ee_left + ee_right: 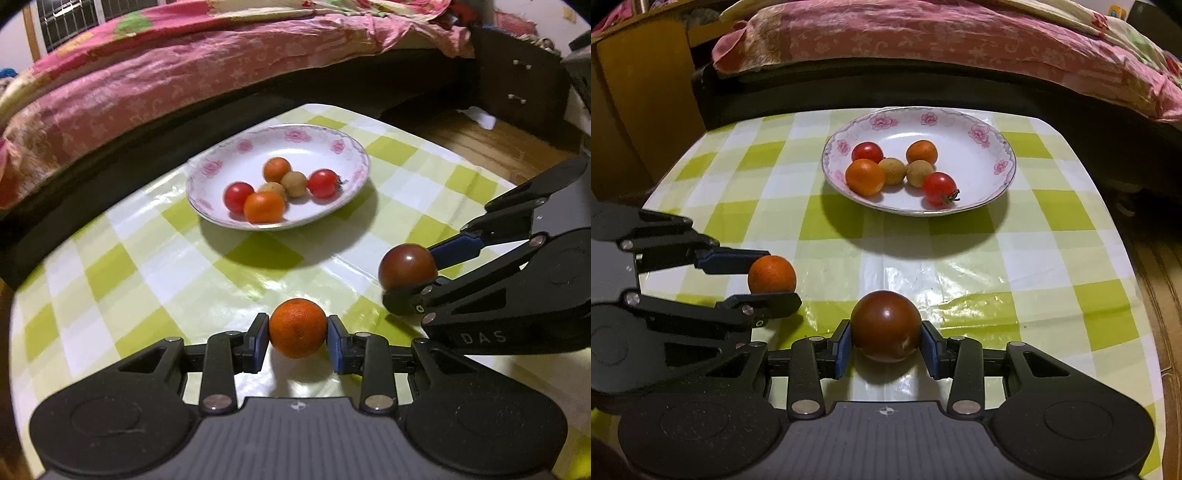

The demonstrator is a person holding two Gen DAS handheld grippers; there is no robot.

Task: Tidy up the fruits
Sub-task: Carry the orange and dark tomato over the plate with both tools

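The surface [1027,258], covered in a glossy green-and-white checked cloth [155,273], fills the middle of the frame and carries a white plate [982,162] with pink flowers on its rim toward the upper centre.

A small orange [297,328] and a dark red-brown tomato [885,325] sit clamped above the table [1034,258]. At twelve o'clock, the floral plate [979,122] holds two red tomatoes, two oranges, two tan fruits.
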